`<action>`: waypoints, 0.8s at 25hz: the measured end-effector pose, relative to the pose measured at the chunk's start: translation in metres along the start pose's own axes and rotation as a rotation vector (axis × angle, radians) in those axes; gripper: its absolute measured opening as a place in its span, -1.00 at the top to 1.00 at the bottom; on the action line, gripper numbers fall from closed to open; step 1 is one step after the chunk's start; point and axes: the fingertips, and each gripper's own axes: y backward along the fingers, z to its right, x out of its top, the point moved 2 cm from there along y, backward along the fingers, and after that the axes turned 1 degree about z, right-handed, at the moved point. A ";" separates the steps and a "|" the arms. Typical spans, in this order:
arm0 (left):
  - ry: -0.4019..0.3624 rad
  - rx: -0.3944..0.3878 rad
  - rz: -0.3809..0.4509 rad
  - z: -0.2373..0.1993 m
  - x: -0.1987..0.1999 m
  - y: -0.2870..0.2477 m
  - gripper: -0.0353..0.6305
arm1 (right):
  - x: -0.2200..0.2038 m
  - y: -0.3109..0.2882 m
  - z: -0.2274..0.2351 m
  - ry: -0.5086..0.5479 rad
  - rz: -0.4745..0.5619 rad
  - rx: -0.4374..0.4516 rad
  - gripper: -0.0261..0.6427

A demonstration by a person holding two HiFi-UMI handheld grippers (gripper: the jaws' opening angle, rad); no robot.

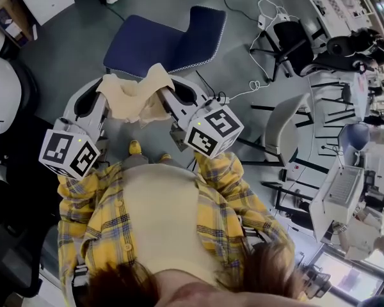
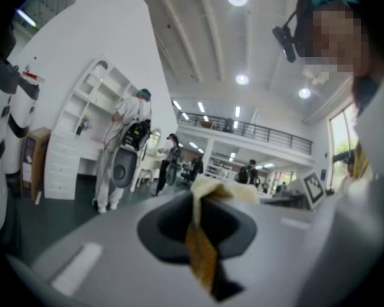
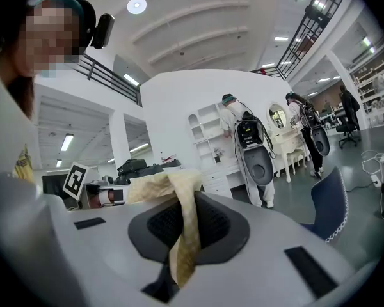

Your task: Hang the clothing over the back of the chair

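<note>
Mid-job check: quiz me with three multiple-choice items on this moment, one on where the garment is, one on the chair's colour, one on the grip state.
1. Where is the pale cream fabric garment?
A. draped over the chair back
B. held up between the two grippers
C. lying on the floor

2. What colour is the padded chair ahead of the grippers?
A. dark blue
B. red
C. yellow

3. How do the jaws of the left gripper and the right gripper stand?
A. both wide apart and empty
B. only the left pinches cloth
C. both shut on the garment

Answers:
1 B: the head view shows it hanging between the grippers, short of the chair.
2 A: its seat and back are navy.
3 C: each gripper view shows cloth pinched between its jaws.
</note>
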 end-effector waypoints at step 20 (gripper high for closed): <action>-0.053 0.035 0.023 -0.015 0.026 -0.027 0.82 | 0.021 -0.053 0.002 0.066 0.010 0.128 0.83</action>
